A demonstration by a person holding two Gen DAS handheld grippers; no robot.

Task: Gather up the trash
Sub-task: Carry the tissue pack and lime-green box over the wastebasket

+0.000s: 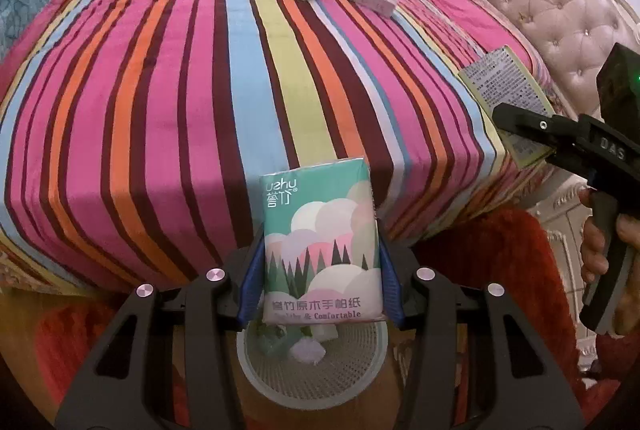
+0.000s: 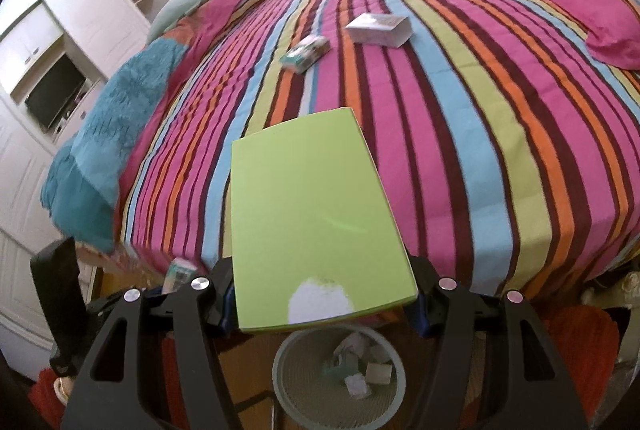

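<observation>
Directly below both cameras stands the mesh wastebasket (image 1: 312, 370), already holding a few crumpled tissues and small packets, on the floor at the foot of the striped bed (image 1: 200, 89).

Risk, as I judge it: the green box (image 2: 316, 222) is broad compared with the basket's mouth, so if let go flat or off-centre it could catch the rim, tip the basket or slide onto the red rug (image 1: 500, 262). The tissue pack (image 1: 320, 242) hangs over the basket's near edge rather than its middle, so an early release may drop it outside. With both hands crowding one opening, the two loads could also knock together.

The left hand-held gripper (image 1: 320, 270) is clamped on the tissue pack, blue pads pressing its sides. The right hand-held gripper (image 2: 320, 294) grips the green box by its near end, jaws partly spread to its width.

Another tissue pack (image 2: 306, 53) and a white carton (image 2: 380, 29) remain on the bed, well apart from the basket.
</observation>
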